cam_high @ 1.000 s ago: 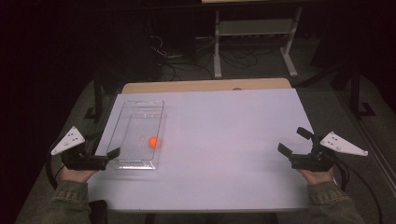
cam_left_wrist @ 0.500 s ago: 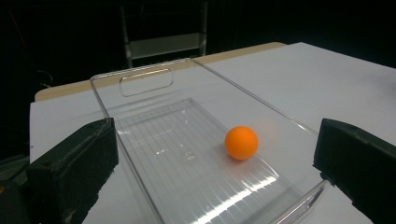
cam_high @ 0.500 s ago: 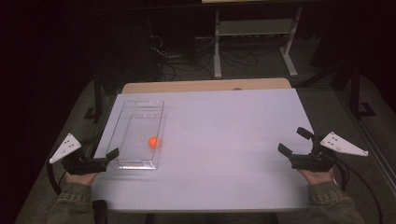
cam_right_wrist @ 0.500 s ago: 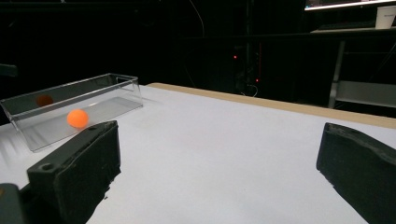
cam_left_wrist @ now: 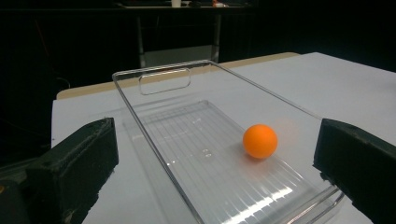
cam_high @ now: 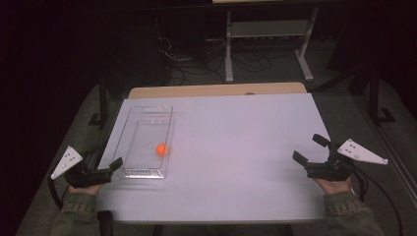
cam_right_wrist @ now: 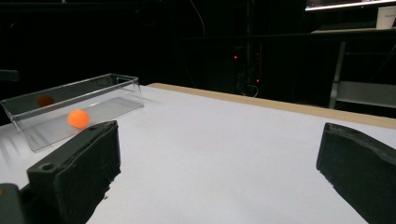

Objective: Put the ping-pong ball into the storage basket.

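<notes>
Orange ball [cam_high: 162, 149] sitting loose inside clear plastic tray [cam_high: 134, 119] at table's [cam_high: 246, 147] left side, likely light, hard, slick and prone to rolling; best pinched across the middle. Left gripper [cam_high: 109, 167] just beside tray's near end, jaws wide apart, holding nothing. Right gripper [cam_high: 310, 150] well apart at right edge, equally wide and empty.

Two hand-held grippers, each black-bodied and topped by a pale grey three-cornered plate, seen from the high view: the left gripper [cam_high: 105, 169] has small dark holes in its plate, and the right gripper [cam_high: 311, 150] carries a plain one. Black cables trail from both. The person's sleeves are a mottled olive-green fabric with ribbed cuffs. In the gripper views, the jaws are chunky matte-black blocks with a rough, grainy surface and squared corners; a small round hole marks the top of one right-gripper jaw.
</notes>
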`<act>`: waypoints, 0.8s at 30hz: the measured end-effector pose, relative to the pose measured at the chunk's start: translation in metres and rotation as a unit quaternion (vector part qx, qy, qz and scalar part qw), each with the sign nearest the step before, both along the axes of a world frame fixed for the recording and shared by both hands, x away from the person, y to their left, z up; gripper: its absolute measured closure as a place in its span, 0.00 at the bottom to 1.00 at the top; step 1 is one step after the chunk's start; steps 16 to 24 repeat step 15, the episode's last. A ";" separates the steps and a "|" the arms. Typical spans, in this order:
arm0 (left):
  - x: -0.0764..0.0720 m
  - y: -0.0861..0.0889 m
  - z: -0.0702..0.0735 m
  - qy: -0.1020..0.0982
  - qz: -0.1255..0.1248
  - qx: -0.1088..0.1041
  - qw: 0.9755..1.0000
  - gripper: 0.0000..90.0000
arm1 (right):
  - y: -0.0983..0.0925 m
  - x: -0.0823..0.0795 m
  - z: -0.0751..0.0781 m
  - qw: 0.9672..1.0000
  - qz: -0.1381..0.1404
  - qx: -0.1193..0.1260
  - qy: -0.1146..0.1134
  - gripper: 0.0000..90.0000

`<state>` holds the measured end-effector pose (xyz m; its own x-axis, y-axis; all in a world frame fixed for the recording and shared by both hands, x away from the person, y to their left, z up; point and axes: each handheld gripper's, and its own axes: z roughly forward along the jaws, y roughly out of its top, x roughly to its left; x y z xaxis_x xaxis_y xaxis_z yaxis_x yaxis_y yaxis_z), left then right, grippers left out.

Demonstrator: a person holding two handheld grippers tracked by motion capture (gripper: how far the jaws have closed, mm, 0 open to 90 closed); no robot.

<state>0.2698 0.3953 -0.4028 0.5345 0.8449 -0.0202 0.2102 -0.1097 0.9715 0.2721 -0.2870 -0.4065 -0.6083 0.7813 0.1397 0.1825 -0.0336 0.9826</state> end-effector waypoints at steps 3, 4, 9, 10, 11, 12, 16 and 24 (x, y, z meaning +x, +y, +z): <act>0.000 -0.001 -0.005 0.003 0.003 0.002 1.000 0.00 | 0.000 0.000 0.000 1.000 0.001 0.000 0.000 0.00; 0.000 -0.001 -0.005 0.003 0.003 0.002 1.000 0.00 | 0.000 0.000 0.000 1.000 0.001 0.000 0.000 0.00; 0.000 -0.003 -0.006 0.002 0.007 0.005 1.000 0.00 | 0.000 0.000 0.000 1.000 0.002 0.000 0.001 0.00; -0.001 -0.003 -0.006 0.003 0.006 0.004 1.000 0.00 | 0.000 0.000 0.000 1.000 0.002 0.000 0.001 0.00; -0.001 -0.002 -0.006 0.003 0.006 0.003 1.000 0.00 | 0.000 0.001 0.000 1.000 0.002 0.000 0.001 0.00; -0.001 -0.002 -0.006 0.003 0.007 0.003 1.000 0.00 | 0.001 0.001 -0.001 1.000 0.003 -0.001 0.001 0.00; -0.001 -0.002 -0.006 0.003 0.007 0.003 1.000 0.00 | 0.001 0.001 -0.001 1.000 0.003 -0.002 0.001 0.00; -0.001 -0.002 -0.006 0.003 0.007 0.003 1.000 0.00 | 0.001 0.001 -0.001 1.000 0.003 -0.002 0.001 0.00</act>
